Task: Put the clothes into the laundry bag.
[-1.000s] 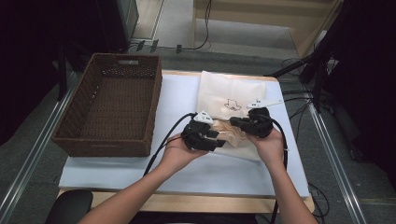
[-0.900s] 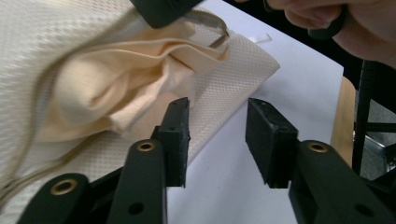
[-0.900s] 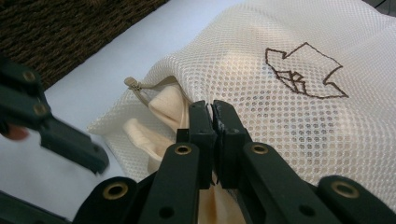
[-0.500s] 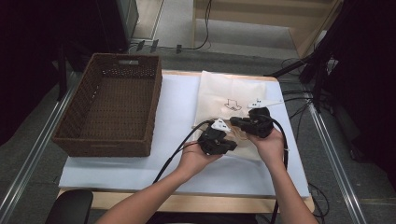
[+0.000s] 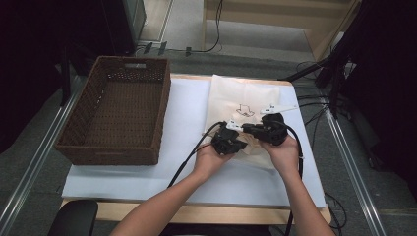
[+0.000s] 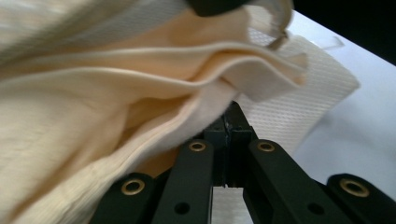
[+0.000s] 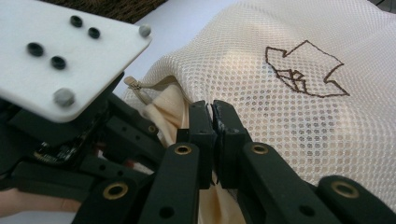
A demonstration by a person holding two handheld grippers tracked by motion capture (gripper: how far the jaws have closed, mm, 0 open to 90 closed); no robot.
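mesh bag [image 7: 289, 93]: cream cloth [image 6: 93, 116] inside; wicker basket [image 5: 118, 115]: empty

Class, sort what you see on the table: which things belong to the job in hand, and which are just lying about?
In the job:
- mesh bag, with cream cloth at its mouth
- left tongs, shut on the cream cloth
- right tongs, shut on the bag's edge

Lying about:
- wicker basket
- white table cover

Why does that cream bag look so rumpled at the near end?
The mesh bag lies flat farther back, but its near edge is bunched where the left hand-held gripper and right hand-held gripper pinch it. Nothing looks spilled or torn.
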